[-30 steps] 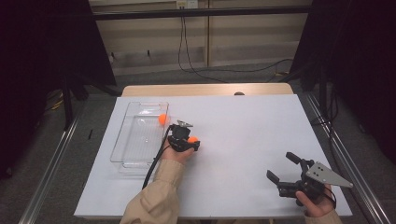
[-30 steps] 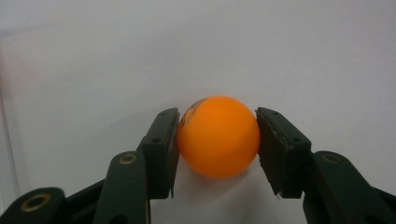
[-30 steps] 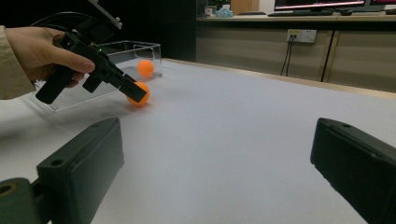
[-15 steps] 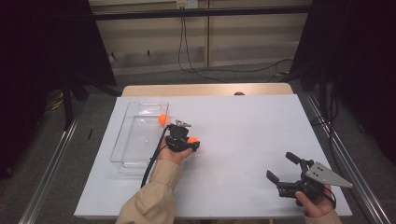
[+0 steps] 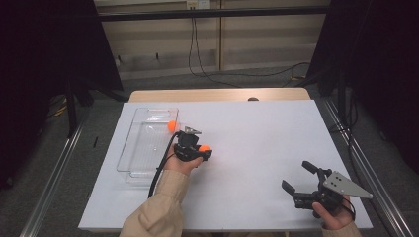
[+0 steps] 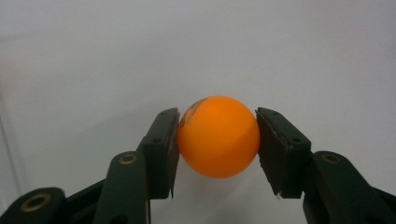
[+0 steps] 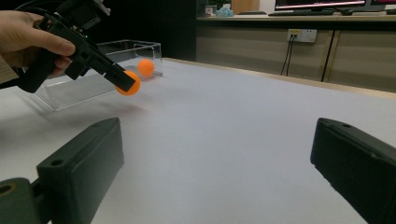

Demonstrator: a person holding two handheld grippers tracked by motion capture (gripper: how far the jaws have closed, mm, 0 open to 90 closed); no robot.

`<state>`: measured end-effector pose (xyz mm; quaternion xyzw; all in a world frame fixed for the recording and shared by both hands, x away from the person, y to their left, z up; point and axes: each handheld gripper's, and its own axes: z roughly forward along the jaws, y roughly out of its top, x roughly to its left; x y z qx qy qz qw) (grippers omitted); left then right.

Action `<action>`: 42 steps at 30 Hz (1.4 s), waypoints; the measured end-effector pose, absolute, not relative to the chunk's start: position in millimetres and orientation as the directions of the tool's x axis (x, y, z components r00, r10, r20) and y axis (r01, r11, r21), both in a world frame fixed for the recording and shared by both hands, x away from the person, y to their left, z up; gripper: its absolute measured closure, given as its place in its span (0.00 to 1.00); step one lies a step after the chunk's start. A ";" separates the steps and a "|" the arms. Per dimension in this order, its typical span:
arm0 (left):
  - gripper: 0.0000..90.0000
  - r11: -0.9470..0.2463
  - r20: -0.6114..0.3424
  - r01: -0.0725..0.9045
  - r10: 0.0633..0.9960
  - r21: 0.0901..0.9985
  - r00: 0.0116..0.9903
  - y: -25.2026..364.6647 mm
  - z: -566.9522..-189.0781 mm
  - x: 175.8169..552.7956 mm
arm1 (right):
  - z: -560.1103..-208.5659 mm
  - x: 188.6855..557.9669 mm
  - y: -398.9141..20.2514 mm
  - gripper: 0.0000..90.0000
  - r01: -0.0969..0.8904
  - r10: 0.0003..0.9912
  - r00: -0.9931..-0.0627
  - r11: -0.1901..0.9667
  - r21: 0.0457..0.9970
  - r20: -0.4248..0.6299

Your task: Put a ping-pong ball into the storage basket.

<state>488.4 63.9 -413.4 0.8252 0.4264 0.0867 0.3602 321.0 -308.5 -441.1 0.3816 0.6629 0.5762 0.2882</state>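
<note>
Lab or office recording setup: white-covered table, black curtains, floor cables, wall socket, monitors behind.

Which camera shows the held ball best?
The left gripper view: the ball is big, between both jaws. The high view shows it tiny; the right gripper view shows it far off, partly covered by a jaw.
</note>
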 end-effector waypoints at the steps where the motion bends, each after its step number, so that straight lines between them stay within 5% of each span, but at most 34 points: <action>1: 0.57 -0.387 -0.164 0.640 0.760 0.664 0.629 65.1 -412.9 488.7 | -441.1 320.9 -308.6 0.02 0.174 0.838 -0.543 0.046 0.984 0.056; 42: 0.57 -0.392 -0.169 0.643 0.756 0.658 0.633 74.3 -394.5 486.5 | -441.7 322.2 -307.2 0.02 0.174 0.843 -0.535 0.045 0.984 0.056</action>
